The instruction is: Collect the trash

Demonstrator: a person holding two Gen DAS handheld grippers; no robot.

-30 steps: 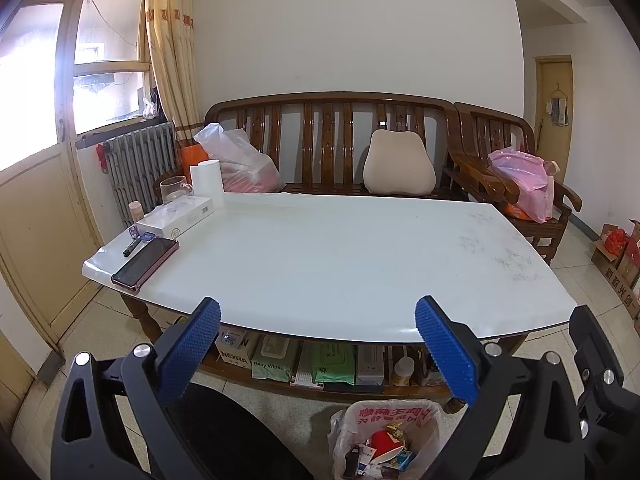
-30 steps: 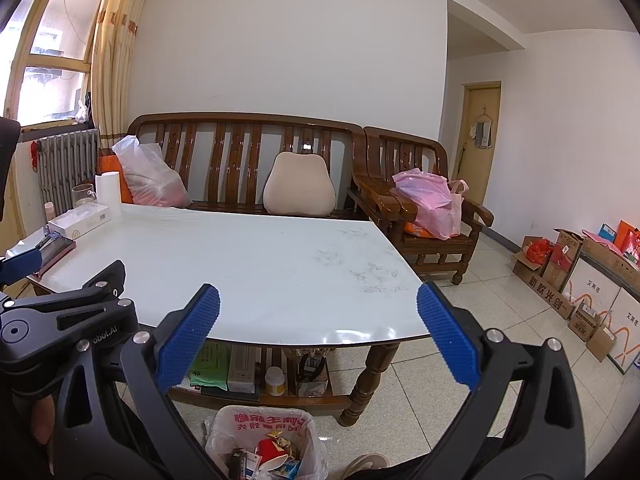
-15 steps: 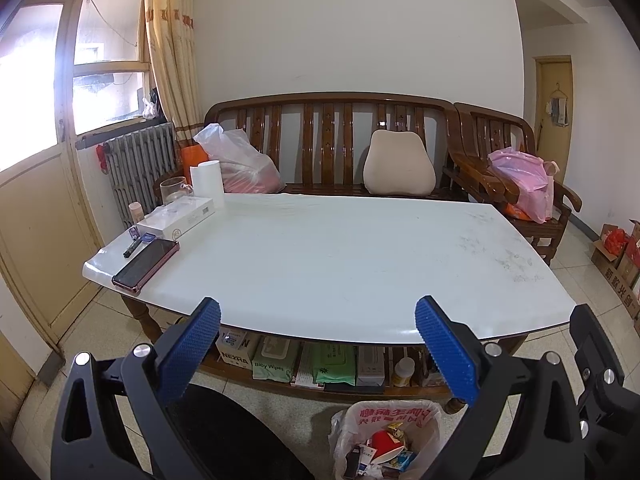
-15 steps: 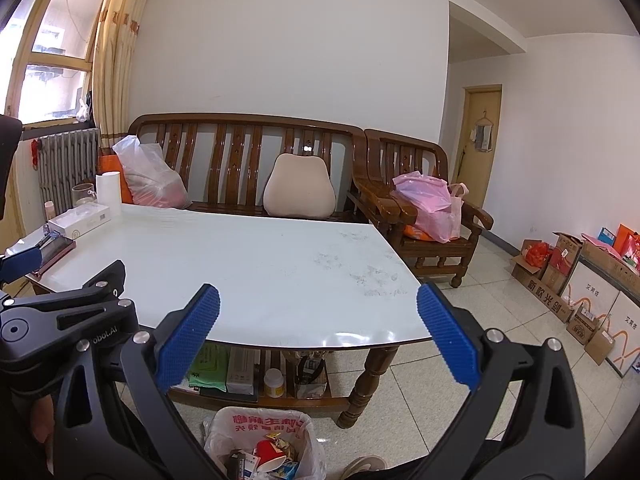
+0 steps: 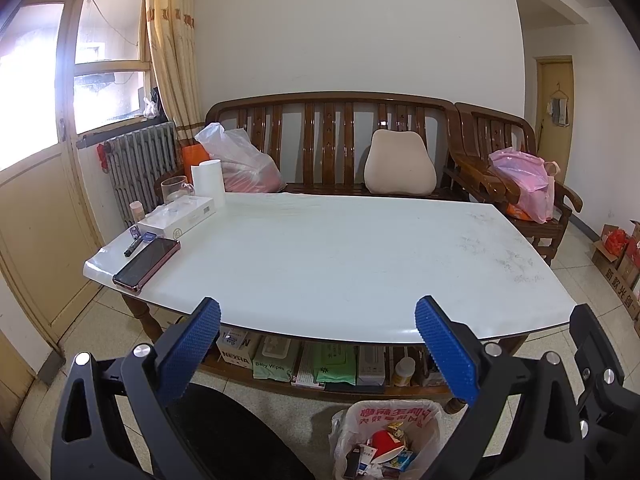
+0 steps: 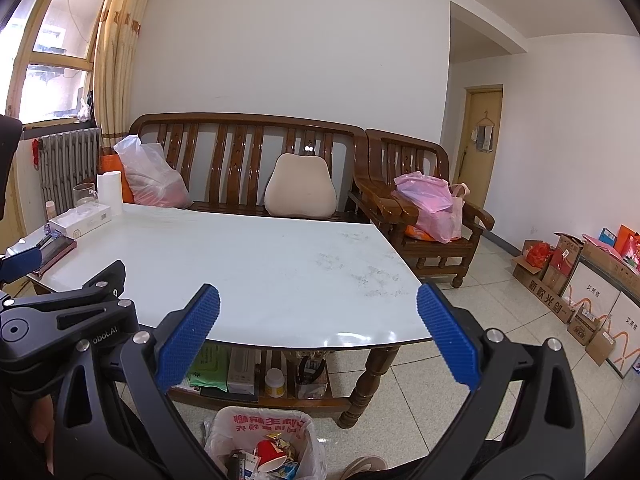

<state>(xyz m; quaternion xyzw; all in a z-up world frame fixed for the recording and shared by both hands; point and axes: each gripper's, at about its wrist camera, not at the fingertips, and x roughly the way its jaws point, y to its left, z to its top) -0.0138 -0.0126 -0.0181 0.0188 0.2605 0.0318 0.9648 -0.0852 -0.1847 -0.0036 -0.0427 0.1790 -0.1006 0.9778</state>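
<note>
A trash bin lined with a white printed bag (image 5: 394, 416) (image 6: 264, 426) stands on the floor in front of the table, holding a red cup (image 6: 270, 451) and wrappers. My left gripper (image 5: 318, 322) hangs open above the table's near edge, nothing between its blue pads. My right gripper (image 6: 318, 320) is also open and empty, held beside the left one, whose black body (image 6: 60, 320) shows at the left of the right wrist view. The white table top (image 5: 340, 256) bears items only at its left end.
At the table's left end lie a phone (image 5: 146, 260), a pen (image 5: 134, 246), a white box (image 5: 178, 216), a glass mug (image 5: 174, 190) and a paper roll (image 5: 208, 180). A wooden bench (image 5: 332, 144) with bags stands behind. Cardboard boxes (image 6: 580, 284) line the right wall.
Nothing has visibly changed apart from a very slight drift of the right wrist view; both grippers stay open and empty.
</note>
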